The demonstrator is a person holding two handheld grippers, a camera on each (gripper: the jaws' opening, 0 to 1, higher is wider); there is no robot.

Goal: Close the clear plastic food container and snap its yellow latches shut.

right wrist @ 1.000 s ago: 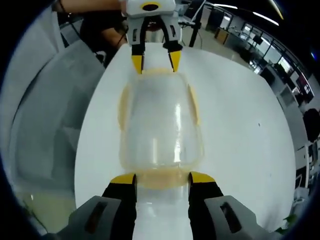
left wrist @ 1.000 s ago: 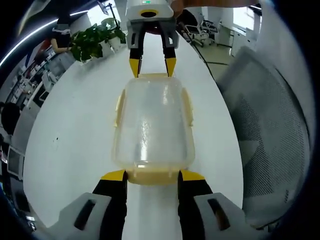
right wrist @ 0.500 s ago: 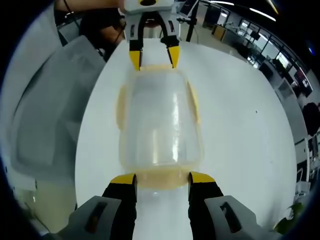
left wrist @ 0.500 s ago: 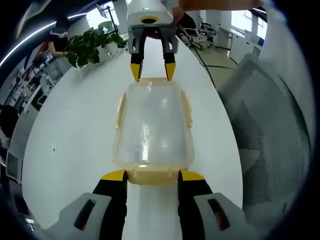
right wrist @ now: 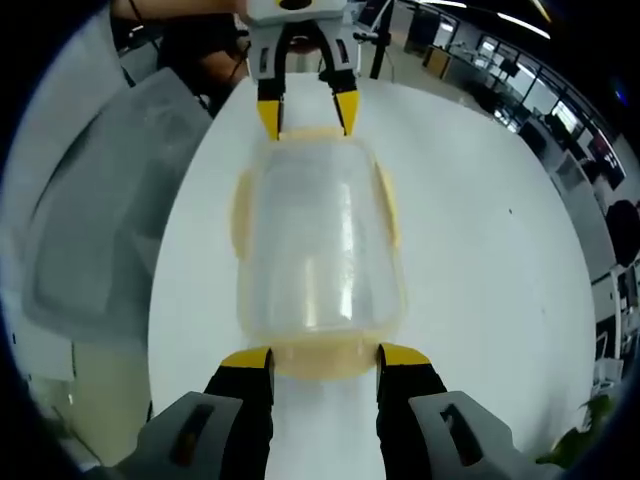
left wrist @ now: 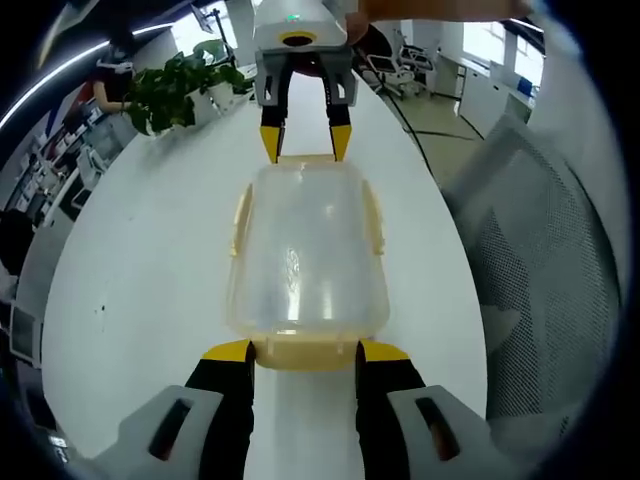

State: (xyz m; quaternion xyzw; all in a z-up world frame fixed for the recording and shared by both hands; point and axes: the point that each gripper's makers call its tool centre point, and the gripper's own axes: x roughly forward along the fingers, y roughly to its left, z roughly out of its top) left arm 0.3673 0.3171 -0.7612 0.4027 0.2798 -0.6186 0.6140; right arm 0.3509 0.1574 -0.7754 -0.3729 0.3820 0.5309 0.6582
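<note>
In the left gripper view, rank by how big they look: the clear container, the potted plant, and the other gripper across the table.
1. Clear container
2. Right gripper and potted plant: similar in apparent size, and both sit far from the camera, so unranked.

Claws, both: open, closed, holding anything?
Left claw: open, its tips at the near end latch of the container, gripping nothing.
Right claw: open, its tips at the opposite end latch, gripping nothing.

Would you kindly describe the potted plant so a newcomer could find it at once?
Start at the long white table with the clear container between both claws. Look to its far end, past the right claw: the plant is the leafy green thing there.
</note>
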